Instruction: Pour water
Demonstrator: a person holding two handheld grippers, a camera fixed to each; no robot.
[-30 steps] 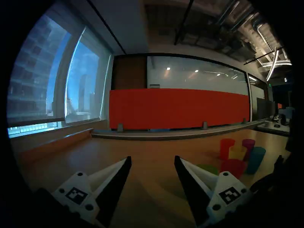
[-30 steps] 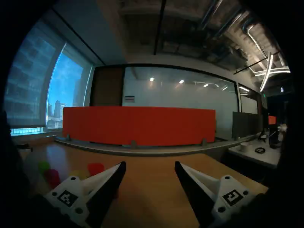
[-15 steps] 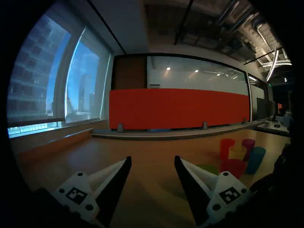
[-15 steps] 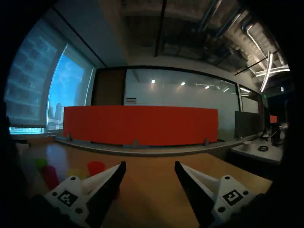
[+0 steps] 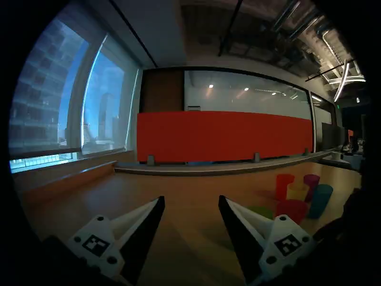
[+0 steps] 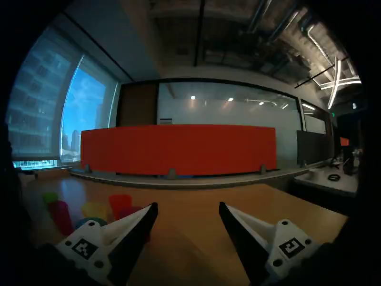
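Note:
Several coloured plastic cups stand grouped on the wooden table. In the left gripper view they sit at the right: a tall red cup (image 5: 283,186), a yellow cup (image 5: 297,191), a purple cup (image 5: 312,183), a blue cup (image 5: 320,200), a low red cup (image 5: 291,209) and a green cup (image 5: 261,211). My left gripper (image 5: 190,205) is open, empty, left of them. In the right gripper view the cups sit low left: green cup (image 6: 49,197), crimson cup (image 6: 61,215), yellow cup (image 6: 94,209), red cup (image 6: 120,205). My right gripper (image 6: 188,209) is open and empty, right of them.
A long orange divider panel (image 5: 224,136) stands along the table's far edge, also seen as the divider panel (image 6: 178,149). Large windows (image 5: 62,109) are at the left. Another desk (image 6: 328,178) with small items lies at the right. Bare wooden table top (image 6: 190,229) stretches ahead.
The right gripper view has tipped down and shifted, bringing more of the cups into sight at lower left. The left gripper has stayed still. Both grippers remain open.

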